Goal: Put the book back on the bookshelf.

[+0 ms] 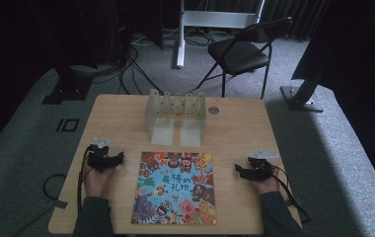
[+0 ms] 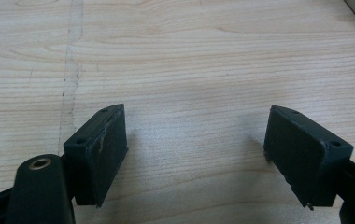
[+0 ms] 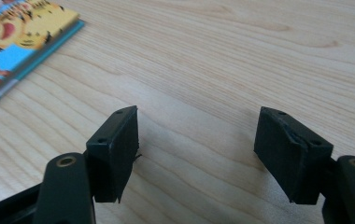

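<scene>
Two hand-held grippers resting low on the wooden counter point(image 1: 235, 133), one on each side of a picture book point(image 1: 175, 187). Left hand-held gripper point(image 1: 120, 159) just left of the book, black, held in the person's left hand point(image 1: 95, 180), jaws pointing toward the book's left edge but apart from it; in the left gripper view, left hand-held gripper point(image 2: 194, 144) spread wide, bare wood grain between the pads, nothing pinched. Right hand-held gripper point(image 1: 238, 169) off the book's right edge, held in the right hand point(image 1: 266, 185), jaws turned toward the book and near it without touching; in the right gripper view, right hand-held gripper point(image 3: 196, 144) likewise spread wide over bare wood, nothing between the pads, the book's corner point(image 3: 17, 42) lying flat at upper left, well short of the jaws. Book closed, cover up, colourful cartoon animals on blue, lying at the near middle of the counter. Beyond it, toward the far edge, a clear plastic rack point(image 1: 175, 111) standing upright with a row of slots, and a small round disc point(image 1: 213, 110) set beside it. Behind the counter, a black folding chair point(image 1: 242, 49) on grey carpet.
</scene>
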`<state>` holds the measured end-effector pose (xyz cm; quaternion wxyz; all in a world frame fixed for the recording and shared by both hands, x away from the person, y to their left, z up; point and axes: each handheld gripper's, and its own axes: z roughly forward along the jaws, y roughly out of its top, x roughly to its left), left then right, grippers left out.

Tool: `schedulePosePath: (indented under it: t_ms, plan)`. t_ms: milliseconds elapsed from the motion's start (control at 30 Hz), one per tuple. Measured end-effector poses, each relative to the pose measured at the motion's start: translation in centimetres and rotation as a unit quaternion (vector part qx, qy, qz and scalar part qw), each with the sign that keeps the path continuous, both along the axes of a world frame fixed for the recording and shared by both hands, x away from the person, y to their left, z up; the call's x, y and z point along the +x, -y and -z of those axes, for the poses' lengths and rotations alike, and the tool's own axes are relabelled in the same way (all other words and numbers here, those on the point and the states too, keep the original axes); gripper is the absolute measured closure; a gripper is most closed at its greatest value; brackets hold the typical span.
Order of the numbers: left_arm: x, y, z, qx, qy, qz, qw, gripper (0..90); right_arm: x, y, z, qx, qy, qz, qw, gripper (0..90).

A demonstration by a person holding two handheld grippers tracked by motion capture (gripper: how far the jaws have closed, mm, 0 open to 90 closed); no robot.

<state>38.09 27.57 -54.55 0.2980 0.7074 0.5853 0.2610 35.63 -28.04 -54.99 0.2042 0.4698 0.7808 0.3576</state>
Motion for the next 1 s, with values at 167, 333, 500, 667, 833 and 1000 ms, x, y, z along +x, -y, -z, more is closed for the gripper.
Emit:
schedulePosePath:
  t_ms: [167,333,500,667,833,1000]
  plan:
    - [0.0,0.0,0.0,0.000,0.000,0.000,1.0000,21.7,-0.7,-0.2,-1.5,0.008,0.024,-0.008,0.9997,31.6]
    - [0.0,0.0,0.0,0.000,0.000,0.000,1.0000,21.6,-1.2,-1.0,-2.7,0.002,0.042,-0.021,0.9989,33.2]
    - [0.0,0.0,0.0,0.000,0.000,0.000,1.0000,21.6,-1.5,-1.4,-3.6,0.003,0.056,-0.032,0.9979,34.2]
    - [0.1,0.0,0.0,0.000,-0.002,-0.007,1.0000,19.1,-1.6,-2.0,-4.3,0.005,0.065,-0.036,0.9972,33.8]
    - [0.1,0.0,0.0,0.000,-0.002,-0.006,1.0000,19.2,-1.5,-2.8,-4.7,0.000,0.066,-0.048,0.9967,33.4]
    - [0.1,0.0,0.0,0.000,-0.002,-0.007,1.0000,19.2,-1.3,-3.7,-5.3,-0.002,0.074,-0.061,0.9953,33.5]
